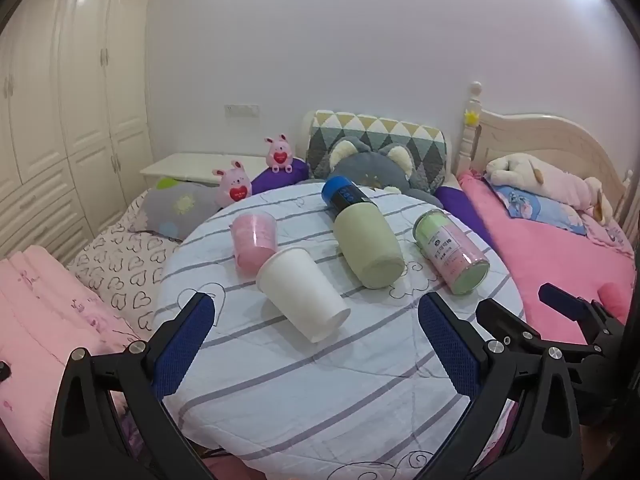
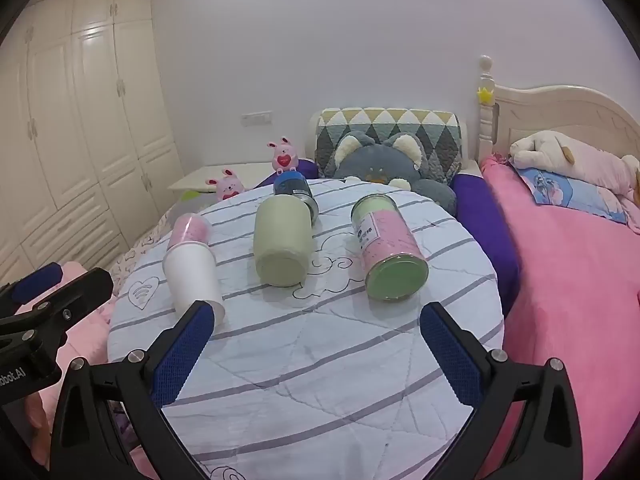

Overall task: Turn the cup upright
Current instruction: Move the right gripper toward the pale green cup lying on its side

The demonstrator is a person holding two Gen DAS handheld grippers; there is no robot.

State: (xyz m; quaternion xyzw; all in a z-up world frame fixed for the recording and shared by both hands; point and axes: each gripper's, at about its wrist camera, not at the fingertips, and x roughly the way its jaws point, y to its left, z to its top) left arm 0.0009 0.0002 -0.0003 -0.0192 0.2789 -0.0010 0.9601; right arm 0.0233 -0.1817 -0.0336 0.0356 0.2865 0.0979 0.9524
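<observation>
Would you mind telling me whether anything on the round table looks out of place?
All four containers lie on their sides: the white cup, pink cup, green bottle and labelled canister. Nothing appears spilled. Both grippers are open and hold nothing.

This is a bedroom in a home. A bed (image 2: pixel 568 280) with a pink cover and a cream headboard (image 2: pixel 560 116) fills the right side, with a pillow (image 2: pixel 572 192) and a soft toy (image 2: pixel 568 160) at its head. Cream wardrobe doors (image 1: pixel 72 92) line the left wall. A round table (image 1: pixel 320 380) under a striped cloth stands against the bed's near edge.
</observation>
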